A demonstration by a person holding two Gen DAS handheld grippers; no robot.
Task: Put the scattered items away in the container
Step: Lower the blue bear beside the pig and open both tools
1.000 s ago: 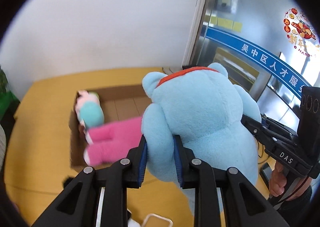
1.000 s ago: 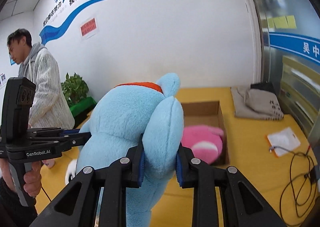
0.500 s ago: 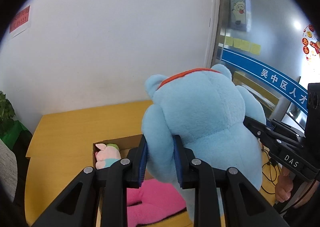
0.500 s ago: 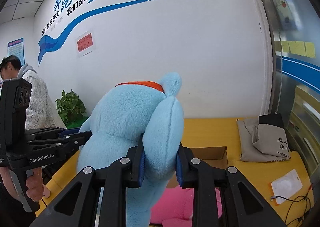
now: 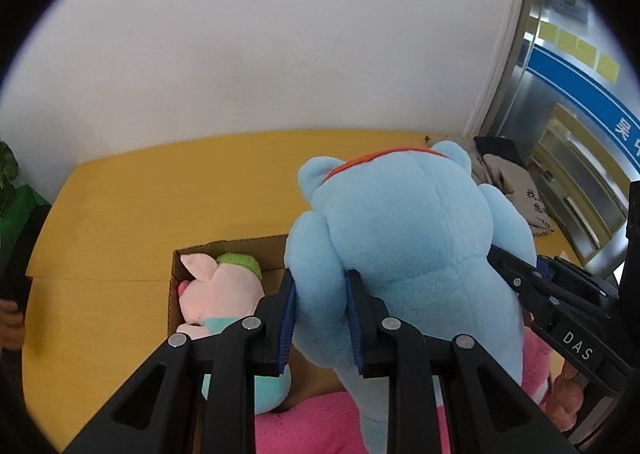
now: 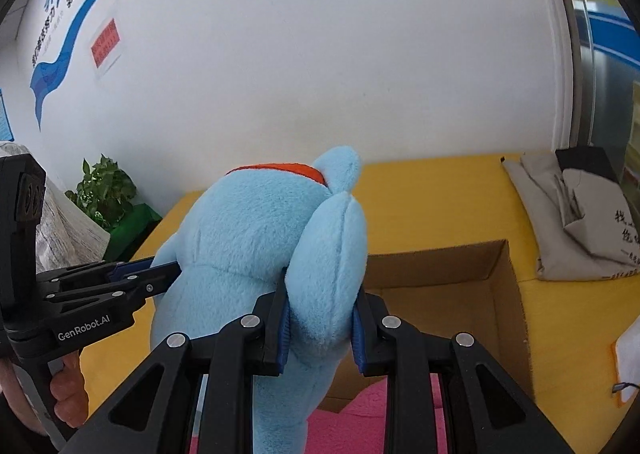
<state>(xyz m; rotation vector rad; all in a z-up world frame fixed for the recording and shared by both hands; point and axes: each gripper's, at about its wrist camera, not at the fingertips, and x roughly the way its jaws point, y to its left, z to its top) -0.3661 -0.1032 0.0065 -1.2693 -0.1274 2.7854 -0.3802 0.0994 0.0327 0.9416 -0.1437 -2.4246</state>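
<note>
Both grippers carry one big blue plush toy [image 5: 404,254] between them, above a cardboard box [image 6: 472,274] that stands on the yellow counter [image 5: 160,206].

In the left wrist view the left gripper [image 5: 322,318] has its fingers [image 5: 286,318] closed on a fold of the toy's lower body, the blue pads pressed into the fur on both sides. The toy fills the middle of this view, with its orange collar [image 5: 384,156] at about 12 o'clock of its body. The right gripper's black frame [image 5: 560,306] reaches in from 3 o'clock and meets the toy's far flank.

In the right wrist view the right gripper [image 6: 320,328] grips a rounded limb of the same toy, its fingers [image 6: 360,334] squeezing it from both sides. The left gripper's frame [image 6: 92,294] comes in from 9 o'clock, with a hand [image 6: 66,390] on its handle.

The box lies under and behind the toy, open at the top. Inside it a pink pig plush [image 5: 218,294] with a green patch sits at the box's 9 o'clock side, and a bright pink plush [image 5: 308,426] lies at 6 o'clock.

On the counter at 2 o'clock from the box lies a folded grey cloth bag [image 6: 576,222]. A potted plant [image 6: 102,190] stands off the counter's edge at 9 o'clock.
</note>
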